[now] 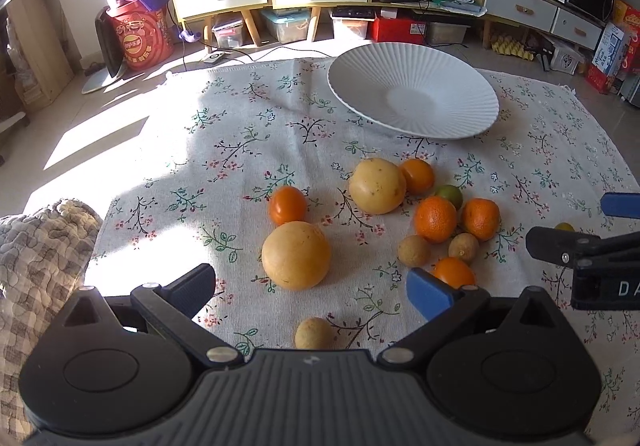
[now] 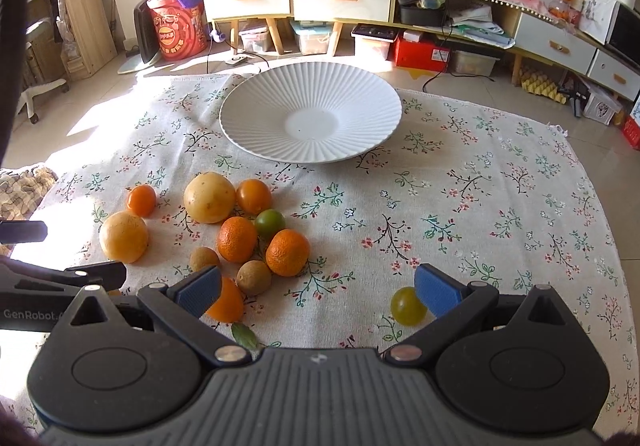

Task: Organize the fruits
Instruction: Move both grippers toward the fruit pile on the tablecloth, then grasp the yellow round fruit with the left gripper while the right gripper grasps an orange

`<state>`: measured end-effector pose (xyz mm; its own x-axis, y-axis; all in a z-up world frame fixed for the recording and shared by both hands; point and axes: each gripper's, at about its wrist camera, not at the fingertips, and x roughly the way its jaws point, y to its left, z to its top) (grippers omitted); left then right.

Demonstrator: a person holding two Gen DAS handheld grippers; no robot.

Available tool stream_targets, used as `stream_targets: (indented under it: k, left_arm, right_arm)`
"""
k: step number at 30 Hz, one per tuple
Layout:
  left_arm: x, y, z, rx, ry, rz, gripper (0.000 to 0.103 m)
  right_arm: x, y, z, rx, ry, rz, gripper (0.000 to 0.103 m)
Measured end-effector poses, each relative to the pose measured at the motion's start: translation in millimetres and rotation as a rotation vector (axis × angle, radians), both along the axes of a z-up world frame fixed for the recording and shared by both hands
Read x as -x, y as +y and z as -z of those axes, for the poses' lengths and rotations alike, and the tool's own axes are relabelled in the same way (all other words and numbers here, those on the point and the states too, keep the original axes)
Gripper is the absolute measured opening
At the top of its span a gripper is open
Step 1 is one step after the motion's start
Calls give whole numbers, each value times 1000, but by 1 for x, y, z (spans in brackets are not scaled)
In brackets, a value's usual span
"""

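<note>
Here, a flowered cloth [image 2: 460, 213] spread on the floor carries all the fruit and a white ribbed plate [image 2: 256, 101], which sits near the cloth's far edge and holds nothing.

The left gripper [image 1: 312, 288] hovers low over the near left part of the cloth with its jaws spread wide. A large yellow-orange fruit [image 1: 296, 254] lies just ahead of the gap between them, and a small brown fruit [image 1: 314, 333] lies on the cloth inside the gap, touching neither finger.

The right gripper [image 2: 318, 292] is likewise spread wide and holds nothing. A small yellow-green fruit [image 2: 408, 306] lies just beside its right finger [image 2: 438, 294]. Its left finger partly covers an orange [image 2: 226, 306], and a green leaf [image 2: 245, 336] lies on the cloth near that orange.

The rest of the fruit sits in a loose cluster between the plate and the grippers, toward the cloth's left side:
- a pale yellow round fruit [image 2: 209, 197], with a smooth orange fruit [image 2: 254, 196] touching it on the right;
- a green fruit [image 2: 270, 224];
- two bumpy-skinned oranges [image 2: 237, 239] side by side;
- two small brown fruits [image 2: 255, 277] at the near side of the cluster;
- one small orange fruit [image 2: 141, 200] apart at the left, beyond the large yellow-orange fruit.

A checked blanket [image 1: 36, 254] lies at the cloth's near left corner.
</note>
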<state>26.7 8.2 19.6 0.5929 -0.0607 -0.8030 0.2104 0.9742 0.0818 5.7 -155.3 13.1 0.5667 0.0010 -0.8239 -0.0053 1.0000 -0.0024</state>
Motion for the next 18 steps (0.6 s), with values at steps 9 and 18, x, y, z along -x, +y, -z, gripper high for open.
stream_targets:
  k: [9,18]
  left_arm:
    - [-36,11,-3,65,-21,78,92]
    - [-63,-1,4,154,-26,191,73]
  right_arm:
    - [-21,-17,-2,-160,12,-26,102]
    - [-39,-26,6,-315,67,8,84]
